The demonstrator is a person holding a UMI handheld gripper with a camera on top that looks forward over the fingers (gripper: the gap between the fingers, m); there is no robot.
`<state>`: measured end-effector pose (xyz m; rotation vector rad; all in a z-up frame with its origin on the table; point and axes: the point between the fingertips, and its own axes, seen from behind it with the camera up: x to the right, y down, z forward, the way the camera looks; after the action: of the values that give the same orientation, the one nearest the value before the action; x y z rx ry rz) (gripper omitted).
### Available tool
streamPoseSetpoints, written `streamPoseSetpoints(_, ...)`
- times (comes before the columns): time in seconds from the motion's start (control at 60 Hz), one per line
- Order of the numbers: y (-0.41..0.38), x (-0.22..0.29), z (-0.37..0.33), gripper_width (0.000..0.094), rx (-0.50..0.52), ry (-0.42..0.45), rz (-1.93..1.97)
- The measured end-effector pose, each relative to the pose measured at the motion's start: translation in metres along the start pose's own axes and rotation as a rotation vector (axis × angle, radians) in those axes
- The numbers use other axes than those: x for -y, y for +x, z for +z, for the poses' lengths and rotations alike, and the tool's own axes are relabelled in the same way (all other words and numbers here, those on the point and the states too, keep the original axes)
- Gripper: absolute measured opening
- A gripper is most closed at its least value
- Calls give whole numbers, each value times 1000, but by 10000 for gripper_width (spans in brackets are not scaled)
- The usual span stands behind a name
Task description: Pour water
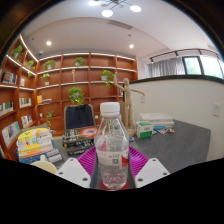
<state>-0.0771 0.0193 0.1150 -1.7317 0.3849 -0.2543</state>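
We are holding the hand-held gripper [111, 172] around a water bottle [111, 148], which is standing upright between the two fingers; the pink pads [88, 160] are showing at both its sides. We cannot tell whether they are pressing on it or merely flanking it. We are judging the step as securing the bottle before the pour: grip at mid-body, keep it vertical, squeeze gently. The bottle is clear, thin, ribbed plastic with a white screw cap [110, 107], apparently still on, so it needs removing first. Beyond, the grey tabletop [178, 143] is carrying boxes [152, 127]; wooden shelves [70, 75] with plants are lining the far wall.
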Motion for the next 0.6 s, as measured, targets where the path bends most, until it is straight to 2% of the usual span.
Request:
streamPoseSetpoints(0.133, -1, -6, -3, 686, 14, -24, 6)
streamPoseSetpoints(0.217, -7, -15, -12, 902, 46, -33, 1)
streamPoseSetpoints(0.4, -13, -48, -53, 885, 96, -106, -43)
streamPoseSetpoints(0.6, -12, -53, -128, 889, 187, -116, -54)
